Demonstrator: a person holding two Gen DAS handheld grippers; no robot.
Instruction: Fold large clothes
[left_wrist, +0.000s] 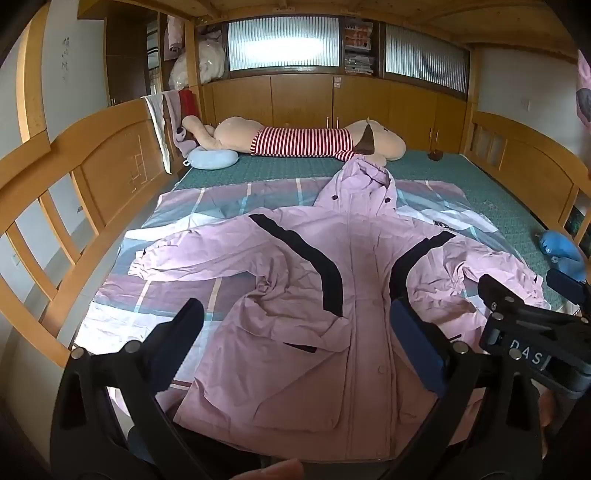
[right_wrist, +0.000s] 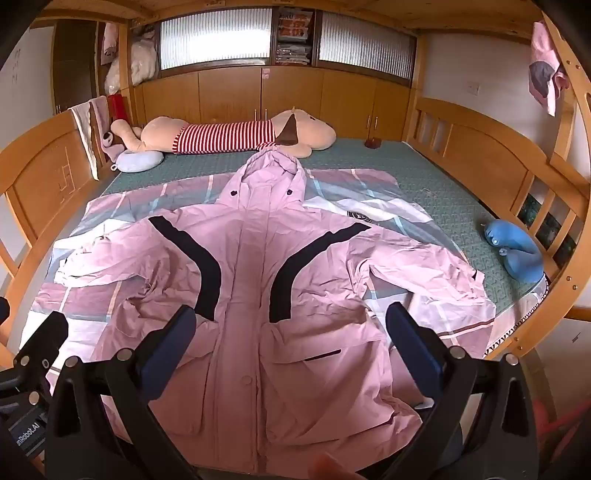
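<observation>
While the left wrist view shows the left tongs (left_wrist: 291, 339) spread wide and empty over the hem of the pink hooded nylon jacket (left_wrist: 354, 280), spread face-up lengthwise on the bed with hood far, the right wrist view shows the right tongs (right_wrist: 291, 339) equally wide, nearer its right sleeve.

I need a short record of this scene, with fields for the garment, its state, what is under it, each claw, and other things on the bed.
garment: pink coat
state: spread flat, front up, sleeves out, unfolded
under it: checked sheet on the bed
left claw: open, empty
right claw: open, empty
others: plush dog, blue toy
</observation>
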